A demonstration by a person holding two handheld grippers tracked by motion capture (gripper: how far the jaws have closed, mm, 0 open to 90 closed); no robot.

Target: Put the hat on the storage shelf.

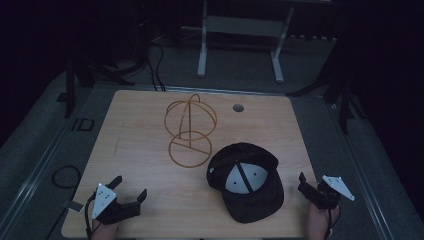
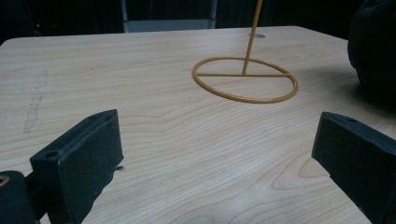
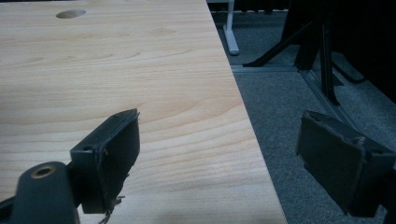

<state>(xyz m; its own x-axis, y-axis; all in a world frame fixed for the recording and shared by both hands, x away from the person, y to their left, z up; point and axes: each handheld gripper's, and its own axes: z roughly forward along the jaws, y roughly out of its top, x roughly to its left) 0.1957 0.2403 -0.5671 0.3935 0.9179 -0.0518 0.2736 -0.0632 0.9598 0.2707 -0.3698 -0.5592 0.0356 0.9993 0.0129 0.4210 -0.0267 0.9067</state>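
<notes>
A gold wire hat stand (image 1: 190, 132) rises upright from the middle of the wooden table (image 1: 135, 125); its round base ring (image 2: 243, 99) lies ahead of my left gripper. A black cap (image 1: 247, 182) rests upside down at the front right, pale lining up, and its dark bulk (image 2: 373, 46) sits at the right edge of the left gripper view. My left gripper (image 1: 130, 187) (image 2: 219, 126) hovers open at the table's front left corner, nothing between its jaws. My right gripper (image 1: 310, 182) (image 3: 219, 123) is open at the front right edge, straddling the table edge, right of the cap.
A round cable hole (image 1: 238, 107) (image 3: 71, 14) pierces the tabletop at the back right. Grey carpet surrounds the table, with a white desk frame (image 1: 202, 50) behind it, black stand legs (image 1: 345, 95) at the right and a coiled cable (image 1: 65, 175) at the left.
</notes>
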